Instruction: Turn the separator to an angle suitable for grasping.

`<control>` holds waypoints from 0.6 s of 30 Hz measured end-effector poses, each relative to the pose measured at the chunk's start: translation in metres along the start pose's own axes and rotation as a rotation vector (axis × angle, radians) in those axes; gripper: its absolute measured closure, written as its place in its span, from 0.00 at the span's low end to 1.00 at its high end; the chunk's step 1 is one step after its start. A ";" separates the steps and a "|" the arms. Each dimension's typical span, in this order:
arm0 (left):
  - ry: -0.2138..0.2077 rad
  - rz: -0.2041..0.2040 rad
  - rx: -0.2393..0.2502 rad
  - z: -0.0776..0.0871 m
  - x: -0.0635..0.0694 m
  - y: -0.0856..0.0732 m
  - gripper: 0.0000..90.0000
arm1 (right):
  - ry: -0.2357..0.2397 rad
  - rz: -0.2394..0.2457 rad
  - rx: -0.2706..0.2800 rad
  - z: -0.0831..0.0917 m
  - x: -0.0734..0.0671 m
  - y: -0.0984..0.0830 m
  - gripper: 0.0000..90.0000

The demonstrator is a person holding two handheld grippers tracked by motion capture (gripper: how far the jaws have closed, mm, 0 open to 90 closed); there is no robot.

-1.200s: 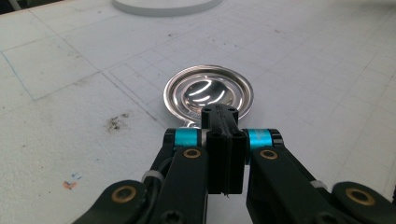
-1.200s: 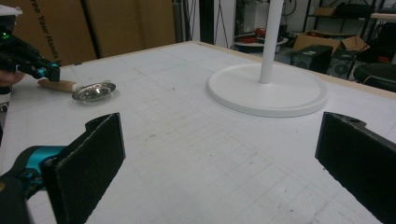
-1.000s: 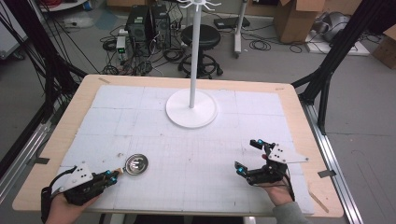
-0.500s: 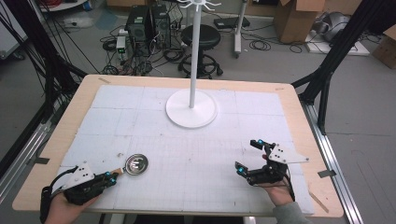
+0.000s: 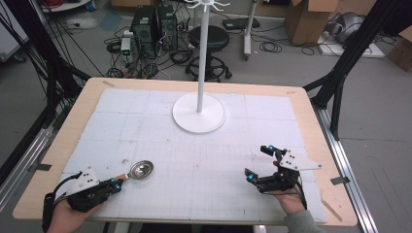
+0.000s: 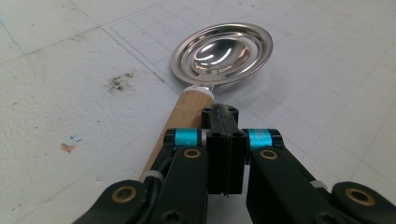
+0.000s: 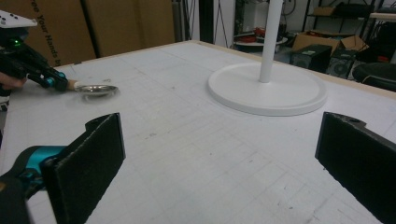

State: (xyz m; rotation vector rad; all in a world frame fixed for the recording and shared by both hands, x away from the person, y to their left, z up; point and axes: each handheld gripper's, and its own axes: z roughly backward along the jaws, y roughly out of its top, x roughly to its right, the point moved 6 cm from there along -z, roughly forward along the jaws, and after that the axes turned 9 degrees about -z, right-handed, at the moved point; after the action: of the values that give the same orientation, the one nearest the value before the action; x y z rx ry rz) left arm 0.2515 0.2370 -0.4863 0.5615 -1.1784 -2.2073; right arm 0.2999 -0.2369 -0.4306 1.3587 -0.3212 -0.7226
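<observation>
The metal strainer spoon (image 5: 140, 169) is lying on the white mat (image 5: 204, 160) at the near left of the counter (image 5: 316, 131), with its shiny bowl pointing toward the middle and its wooden handle (image 6: 184, 112) running back under the left tongs (image 5: 115, 183). The jaws of these tongs are pressing together; whether they are pinching the handle, I cannot tell. The right tongs (image 5: 257, 164) are resting well apart at the near right, their jaws standing wide apart with nothing between them. Farther back, the white stand (image 5: 199, 110) is standing on its round base, and nothing is lying between it and the spoon.
</observation>
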 end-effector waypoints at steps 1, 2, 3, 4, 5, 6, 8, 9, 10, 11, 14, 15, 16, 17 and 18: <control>0.000 0.000 0.000 0.000 0.000 0.000 1.00 | 0.000 0.001 0.000 0.000 0.000 0.000 0.01; 0.003 0.005 -0.002 0.000 -0.001 0.000 1.00 | -0.001 0.001 0.000 0.000 0.000 0.000 0.01; 0.003 0.007 -0.002 0.000 -0.001 0.000 1.00 | -0.001 -0.004 0.000 0.000 0.000 0.000 0.01; 0.001 0.012 -0.001 0.000 -0.002 0.000 1.00 | -0.001 -0.003 -0.001 0.001 0.000 0.000 0.01; 0.003 0.017 -0.001 0.000 -0.002 0.000 1.00 | -0.002 -0.001 0.000 0.001 0.000 0.000 0.01; 0.005 0.017 -0.005 0.000 -0.003 0.000 1.00 | -0.002 -0.001 0.000 0.001 0.000 0.000 0.01; 0.008 0.029 -0.006 0.001 -0.005 0.000 1.00 | -0.002 -0.001 0.000 0.001 0.001 0.000 0.01; 0.008 0.029 -0.006 0.001 -0.005 0.000 1.00 | -0.002 -0.001 0.000 0.001 0.001 -0.001 0.01; 0.008 0.043 -0.006 0.001 -0.006 0.000 1.00 | -0.003 -0.003 -0.002 0.001 0.001 -0.001 0.01; 0.009 0.048 -0.005 0.001 -0.007 0.000 1.00 | -0.004 0.000 -0.001 0.001 0.001 -0.001 0.01; 0.014 0.056 -0.014 0.001 -0.009 0.000 1.00 | -0.005 0.000 0.001 0.002 0.001 -0.001 0.01; 0.020 0.062 -0.016 0.001 -0.010 0.000 1.00 | -0.006 0.000 0.001 0.002 0.001 -0.001 0.01; 0.025 0.069 -0.018 0.001 -0.011 0.000 1.00 | -0.007 0.004 0.001 0.002 0.002 -0.001 0.01; 0.026 0.072 -0.022 0.002 -0.013 -0.001 1.00 | -0.005 0.000 0.001 0.002 0.001 -0.001 0.01; 0.026 0.072 -0.022 0.002 -0.013 -0.001 1.00 | -0.007 0.002 0.000 0.002 0.001 -0.001 0.01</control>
State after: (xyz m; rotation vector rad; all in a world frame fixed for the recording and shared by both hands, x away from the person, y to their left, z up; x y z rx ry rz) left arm 0.2598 0.2465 -0.4848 0.5292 -1.1420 -2.1430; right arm 0.2994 -0.2392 -0.4315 1.3561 -0.3281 -0.7252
